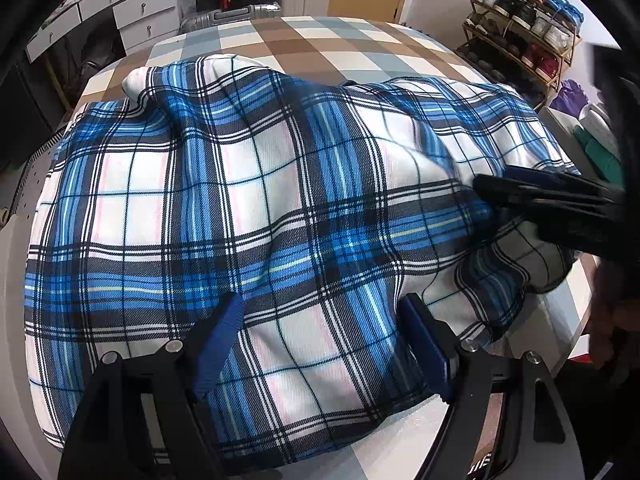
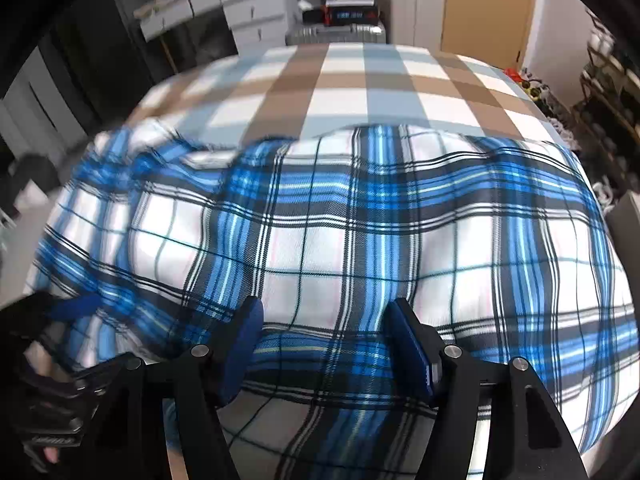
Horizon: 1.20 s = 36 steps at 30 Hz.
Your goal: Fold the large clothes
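The big blue-and-white plaid garment [image 1: 256, 208] lies rumpled across the near part of the bed [image 1: 320, 46], spreading from the left edge to the right edge, and the brown, grey and white checked sheet shows bare along the far edge. The left tool [image 1: 324, 340] hangs low over the near edge with its blue pads spread wide; cloth lies under and between them, but the pads are not pressing on it. The right tool [image 2: 326, 344] is over the near edge too, its pads also apart with plaid cloth in the gap, and nothing looks pinched there either. In the left view the right tool [image 1: 516, 196] reaches in from the right edge of the bed, its black fingers lying over a raised fold near the right corner. In the right view the left tool [image 2: 68, 308] shows at the lower left, blurred. Off the far left corner stands a white chest of drawers [image 1: 140, 12]. A rack of shoes [image 1: 520, 28] stands off the far right corner.
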Each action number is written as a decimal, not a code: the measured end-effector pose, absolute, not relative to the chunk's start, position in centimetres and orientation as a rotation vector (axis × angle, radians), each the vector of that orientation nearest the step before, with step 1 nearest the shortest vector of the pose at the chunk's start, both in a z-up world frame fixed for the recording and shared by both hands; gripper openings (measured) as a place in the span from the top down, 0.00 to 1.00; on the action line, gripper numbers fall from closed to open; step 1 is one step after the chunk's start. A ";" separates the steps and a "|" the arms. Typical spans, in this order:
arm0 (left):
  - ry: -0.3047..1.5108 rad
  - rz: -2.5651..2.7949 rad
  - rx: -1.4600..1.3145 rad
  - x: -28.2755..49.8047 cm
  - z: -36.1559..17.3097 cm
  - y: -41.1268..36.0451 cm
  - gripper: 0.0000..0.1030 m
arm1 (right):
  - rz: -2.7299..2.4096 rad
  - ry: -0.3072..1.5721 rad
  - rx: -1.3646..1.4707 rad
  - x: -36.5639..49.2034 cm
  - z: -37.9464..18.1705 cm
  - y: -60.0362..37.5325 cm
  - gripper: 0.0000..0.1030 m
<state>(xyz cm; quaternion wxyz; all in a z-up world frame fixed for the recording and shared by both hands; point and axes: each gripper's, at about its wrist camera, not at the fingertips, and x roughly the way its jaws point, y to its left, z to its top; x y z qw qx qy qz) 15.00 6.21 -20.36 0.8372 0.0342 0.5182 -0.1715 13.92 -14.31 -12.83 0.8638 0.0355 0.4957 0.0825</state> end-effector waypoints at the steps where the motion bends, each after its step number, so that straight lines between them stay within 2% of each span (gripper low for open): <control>1: 1.098 -0.358 0.067 15.1 -20.3 6.1 0.25 | 0.168 1.021 0.089 13.1 -12.2 -14.9 0.37; 2: 1.098 -0.355 0.065 14.9 -20.4 6.5 0.25 | 0.149 0.992 0.100 11.8 -11.3 -15.8 0.37; 7: 1.095 -0.353 0.093 13.8 -20.2 7.2 0.24 | 0.027 0.914 0.111 7.4 -10.2 -19.3 0.22; 13: 1.071 -0.432 -0.014 13.3 -18.9 7.7 0.25 | 0.038 1.063 0.043 9.7 -14.5 -19.8 0.22; 19: 1.033 -0.726 -0.186 11.9 -15.6 7.4 0.25 | 0.039 1.054 0.022 9.8 -14.7 -19.7 0.18; 23: 0.934 -0.715 -0.093 12.5 -13.0 4.3 0.25 | 0.031 1.022 0.102 9.6 -13.5 -20.8 0.18; 28: 1.027 -0.705 -0.163 16.9 -14.2 0.5 0.25 | -0.021 0.859 0.208 7.9 -10.7 -23.2 0.18; 33: 1.222 -0.682 -0.305 18.8 -19.5 0.3 0.27 | -0.040 0.911 0.313 8.6 -11.8 -25.6 0.18; 36: 1.207 -0.666 -0.254 18.8 -19.4 -0.1 0.26 | -0.040 0.956 0.288 9.5 -12.9 -25.6 0.18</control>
